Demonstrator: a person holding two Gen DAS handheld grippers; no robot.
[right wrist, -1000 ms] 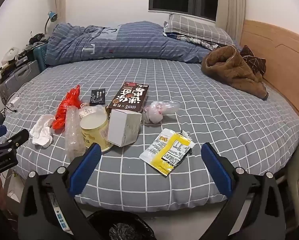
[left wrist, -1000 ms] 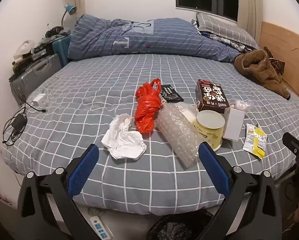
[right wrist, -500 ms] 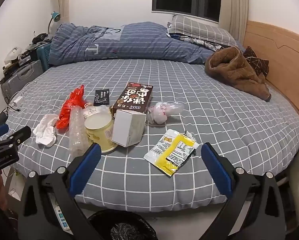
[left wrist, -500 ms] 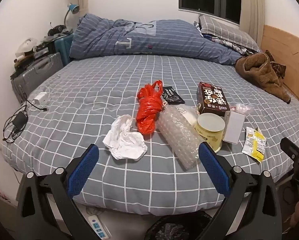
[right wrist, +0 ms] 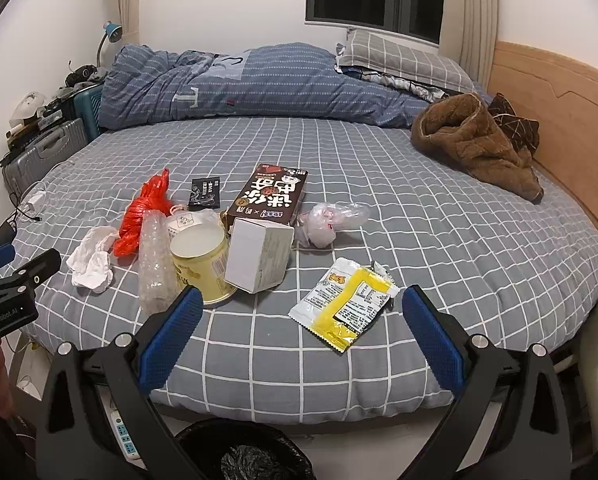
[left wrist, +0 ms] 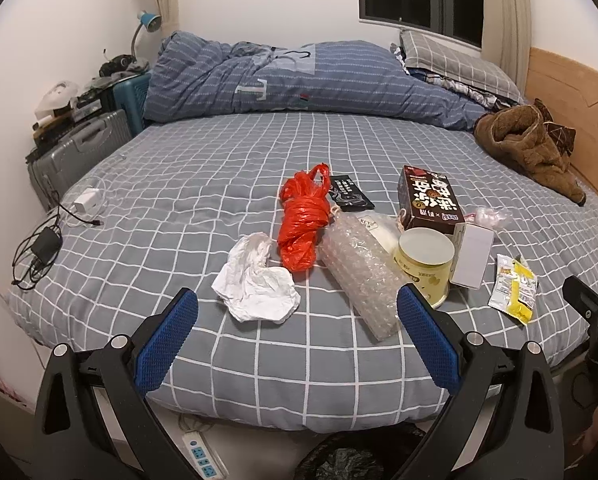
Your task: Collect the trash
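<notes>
Trash lies in a cluster on the grey checked bed: a crumpled white tissue, a red plastic bag, a roll of bubble wrap, a yellow can, a white box, a brown snack box, a clear bag, a yellow-white wrapper and a black packet. My left gripper hovers open before the tissue and bubble wrap. The right gripper is open in front of the wrapper. Neither holds anything.
A black-lined bin stands on the floor below the bed edge beside a power strip. A blue duvet, pillow and brown garment lie further back. Chargers and cables rest at the left edge, near suitcases.
Both views have risen and tilted slightly, so the trash sits a little lower in frame. Both grippers stay open and no object has moved.
</notes>
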